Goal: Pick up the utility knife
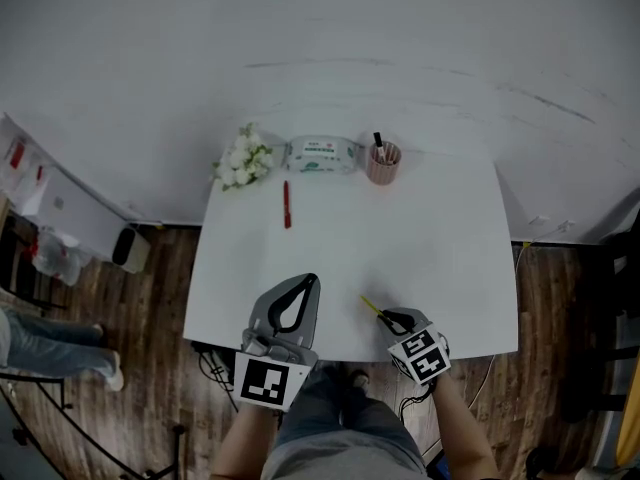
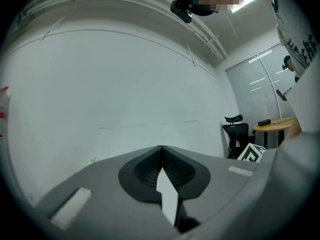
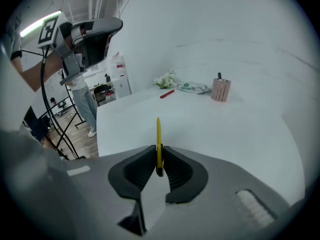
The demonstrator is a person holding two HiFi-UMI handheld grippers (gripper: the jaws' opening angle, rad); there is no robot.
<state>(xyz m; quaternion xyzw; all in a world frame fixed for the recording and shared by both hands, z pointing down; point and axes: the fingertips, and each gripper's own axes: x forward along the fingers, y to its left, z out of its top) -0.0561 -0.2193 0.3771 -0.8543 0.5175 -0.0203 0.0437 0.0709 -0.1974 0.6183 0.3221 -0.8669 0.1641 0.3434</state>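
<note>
As the head view framed it, risk: utility knife [image 1: 371,307] was pinched by its near end only, yellow body poking out ahead of the right tongs [image 1: 395,319]. My read: a thin, slick handle on that lever could pivot or slide out and drop to the table [image 1: 450,238].
Head view, second risk: a swing toward the left tongs [image 1: 309,286], parked nearby, could knock the free end.
Head view, tongs: right clamped on the knife; left closed, nothing in it.
Head view, clutter: red pen [image 1: 287,205] and pen cup [image 1: 383,162] sat well ahead of both tongs, no conflict.
Left gripper view, risk: none from this side unless it moved; it pointed at a bare wall [image 2: 125,84].
Left gripper view, tongs: jaws together at the tips, empty, touching nothing.
Right gripper view, risk: contact patch was small, pads met only the knife's tail; a wrist roll could twist it loose.
Right gripper view, tongs: narrow gap, both pads pressed on the knife, held on edge, the rest straight out in front over the table.
Right gripper view, unknown: blade out or retracted, could not tell.
</note>
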